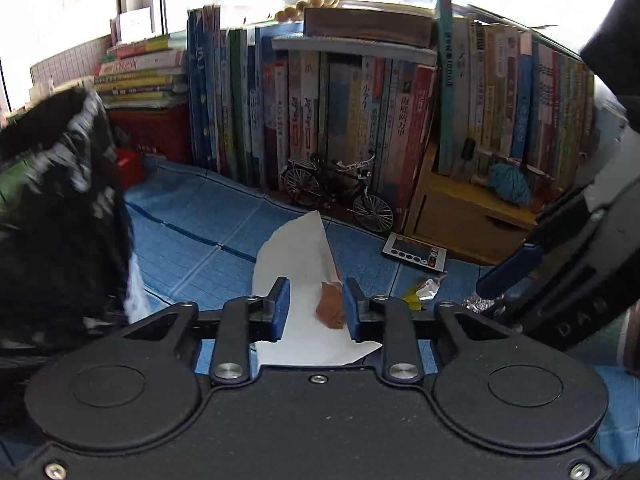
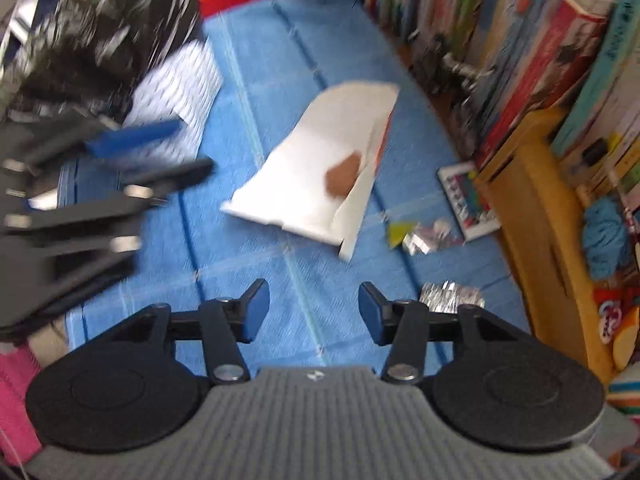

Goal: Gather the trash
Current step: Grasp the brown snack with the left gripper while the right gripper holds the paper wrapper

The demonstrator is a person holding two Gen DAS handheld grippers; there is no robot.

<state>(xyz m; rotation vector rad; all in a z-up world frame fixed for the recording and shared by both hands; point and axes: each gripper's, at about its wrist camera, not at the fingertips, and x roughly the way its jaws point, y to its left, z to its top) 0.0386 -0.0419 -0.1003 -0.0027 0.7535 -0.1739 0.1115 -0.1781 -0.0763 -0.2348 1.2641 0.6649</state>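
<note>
White paper (image 2: 312, 184) bears a brown patch (image 2: 343, 175); the mat (image 2: 256, 80) is blue; the bag (image 1: 60, 216) is black; the wrapper (image 2: 450, 296) is silver.

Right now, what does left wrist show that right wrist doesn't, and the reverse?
Left wrist only: model bicycle, wooden beads on top of the books, and the left hand-held gripper framing the white paper.
Right wrist only: striped paper by the black bag, pink cloth, and the right hand-held gripper open over bare blue mat.
Both: paper, bag, mat, foil scraps, books.
</note>
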